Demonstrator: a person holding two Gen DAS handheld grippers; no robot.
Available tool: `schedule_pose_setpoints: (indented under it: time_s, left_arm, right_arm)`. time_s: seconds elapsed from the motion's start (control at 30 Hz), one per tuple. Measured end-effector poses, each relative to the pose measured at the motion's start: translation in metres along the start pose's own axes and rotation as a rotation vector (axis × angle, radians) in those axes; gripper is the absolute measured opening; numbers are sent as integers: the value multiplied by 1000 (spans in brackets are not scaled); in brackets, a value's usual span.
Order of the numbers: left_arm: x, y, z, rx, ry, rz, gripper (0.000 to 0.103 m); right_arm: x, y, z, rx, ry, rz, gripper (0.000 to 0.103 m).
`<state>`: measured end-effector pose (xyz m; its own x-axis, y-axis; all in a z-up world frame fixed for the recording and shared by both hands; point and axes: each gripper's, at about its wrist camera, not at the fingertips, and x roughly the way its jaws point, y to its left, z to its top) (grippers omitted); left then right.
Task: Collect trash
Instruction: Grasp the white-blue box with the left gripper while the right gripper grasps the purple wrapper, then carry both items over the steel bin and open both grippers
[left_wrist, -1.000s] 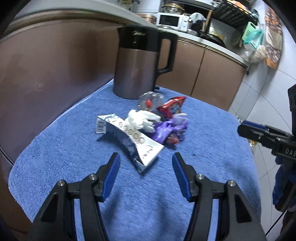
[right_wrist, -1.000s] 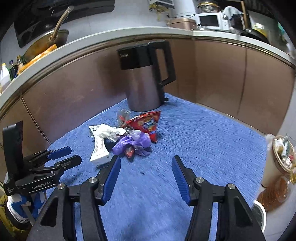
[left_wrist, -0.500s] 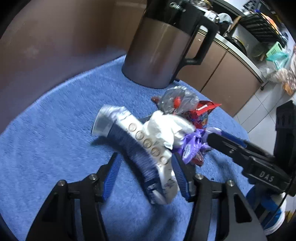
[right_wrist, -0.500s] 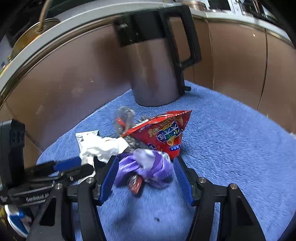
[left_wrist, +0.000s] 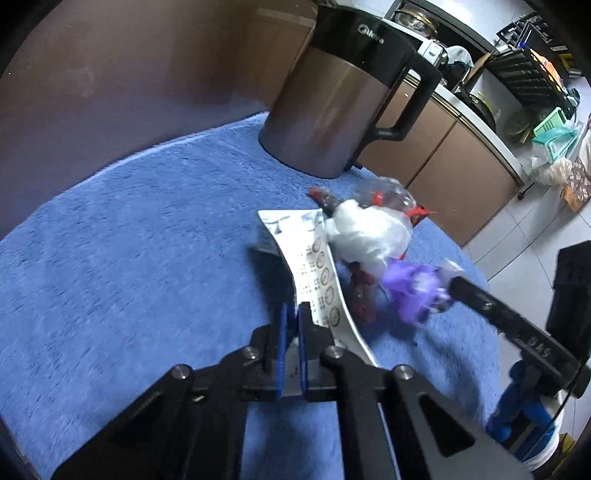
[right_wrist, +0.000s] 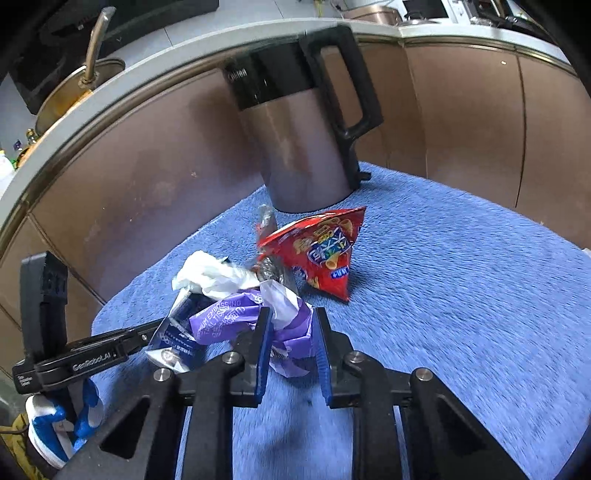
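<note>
A small heap of trash lies on a blue towel (left_wrist: 129, 258). My left gripper (left_wrist: 291, 317) is shut on the near end of a long white and blue packet (left_wrist: 321, 269); the same gripper (right_wrist: 147, 336) holds that packet (right_wrist: 177, 332) at the left of the right wrist view. A purple wrapper (right_wrist: 291, 321) fills the gap of my right gripper (right_wrist: 291, 325), whose jaws are closing onto it with both pads against it. Behind lie crumpled white plastic (right_wrist: 210, 273), a red snack bag (right_wrist: 321, 254) and a clear wrapper (left_wrist: 388, 192).
A steel and black kettle (left_wrist: 340, 110) stands on the towel just behind the heap. Brown cabinet fronts (right_wrist: 129, 177) curve round the back. A pan (right_wrist: 74, 85) sits on the counter above. Tiled floor (left_wrist: 517, 251) lies beyond the towel's right edge.
Both grippers came down onto the heap and closed, the left on the white and blue packet, the right around the purple wrapper. The packet's near end has lifted.
</note>
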<state>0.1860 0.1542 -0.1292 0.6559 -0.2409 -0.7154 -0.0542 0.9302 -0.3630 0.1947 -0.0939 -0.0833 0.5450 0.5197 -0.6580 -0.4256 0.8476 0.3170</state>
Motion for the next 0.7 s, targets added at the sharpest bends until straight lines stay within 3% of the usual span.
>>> schedule_pose_setpoints:
  time_s: [0.2,0.37,0.6,0.7]
  left_arm:
    - [-51,3,-16,-12,-48,4,5]
    - [-94,-17,-25,42,-97,-13,5]
    - [-144,-91,-33,176,-165,-120,5]
    - [-145,-136,-40,253,-146,-191,5]
  right_arm:
    - [-56,10,-13,-21,-60,4,20]
    - [-114,9,-28,-7,-130,-9,20]
    - [-201,-14,-52,40,-241,-90,20]
    - [-232,-33,-66,61,-268,-172,20]
